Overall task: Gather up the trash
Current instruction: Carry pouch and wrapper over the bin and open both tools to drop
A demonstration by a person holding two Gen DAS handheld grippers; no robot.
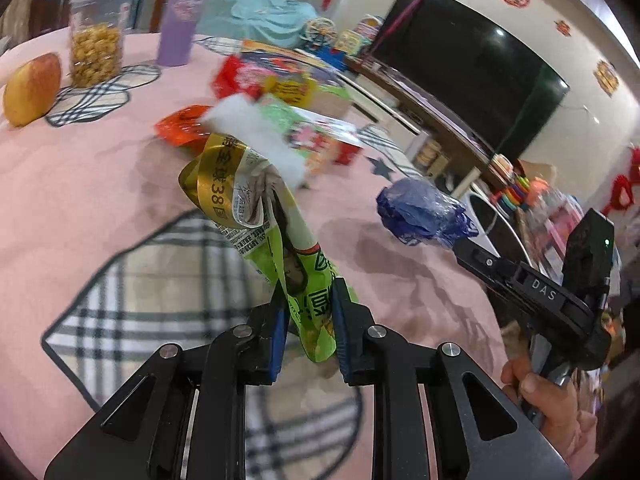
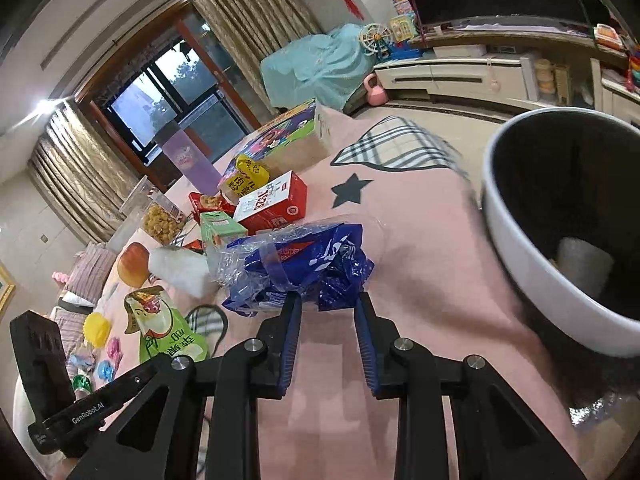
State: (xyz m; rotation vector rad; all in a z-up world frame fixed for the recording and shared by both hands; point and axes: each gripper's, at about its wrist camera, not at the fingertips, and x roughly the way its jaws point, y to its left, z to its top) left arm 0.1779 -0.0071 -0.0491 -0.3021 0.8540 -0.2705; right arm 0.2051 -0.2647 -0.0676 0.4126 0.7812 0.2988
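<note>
right wrist: bin (image 2: pixel 516 256) beside blue wrapper (image 2: pixel 304 264)

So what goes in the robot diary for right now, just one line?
left gripper: shut on green-and-gold snack wrapper | right gripper: shut on crumpled blue plastic bag | white bin: nearby

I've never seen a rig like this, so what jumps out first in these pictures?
Each gripper holds trash above the pink tablecloth: the left gripper pinches a green and gold snack wrapper, the right gripper a crumpled blue plastic bag. A white bin gapes at right.
</note>
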